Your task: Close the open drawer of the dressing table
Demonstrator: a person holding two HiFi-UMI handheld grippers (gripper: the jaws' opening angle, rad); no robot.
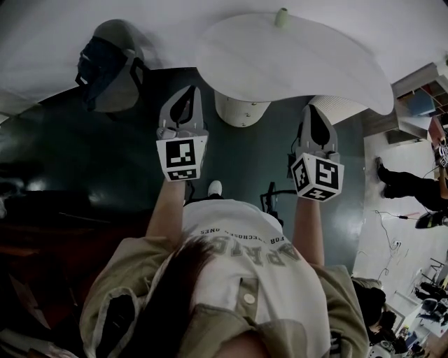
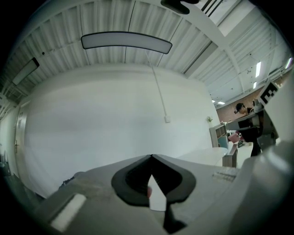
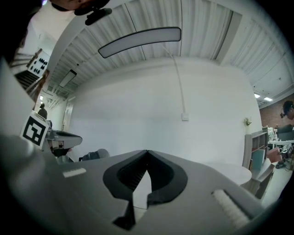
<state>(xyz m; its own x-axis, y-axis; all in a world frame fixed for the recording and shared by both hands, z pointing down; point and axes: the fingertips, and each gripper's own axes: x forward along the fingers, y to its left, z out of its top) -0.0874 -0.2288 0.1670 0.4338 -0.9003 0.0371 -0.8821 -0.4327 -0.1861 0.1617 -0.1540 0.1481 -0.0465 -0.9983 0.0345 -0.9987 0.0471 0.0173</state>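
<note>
Two grippers side by side before the near edge of a tabletop [image 1: 294, 59]: the left gripper [image 1: 186, 94] is just left of the pedestal [image 1: 241, 110] under the top, the right gripper [image 1: 313, 110] right of it, at the near edge. A small object [image 1: 281, 17] is at the far edge, by the wall [image 2: 92, 137] behind. Left of the table, well apart from it, is a chair [image 1: 115, 33] with a bag [image 1: 98, 68] on it. Shelves [image 1: 420, 96] stand off the tabletop's right end, with a person's legs [image 1: 402, 183] on the floor nearer the camera. The holder's shoe [image 1: 215, 187] lies between the two arms.
</note>
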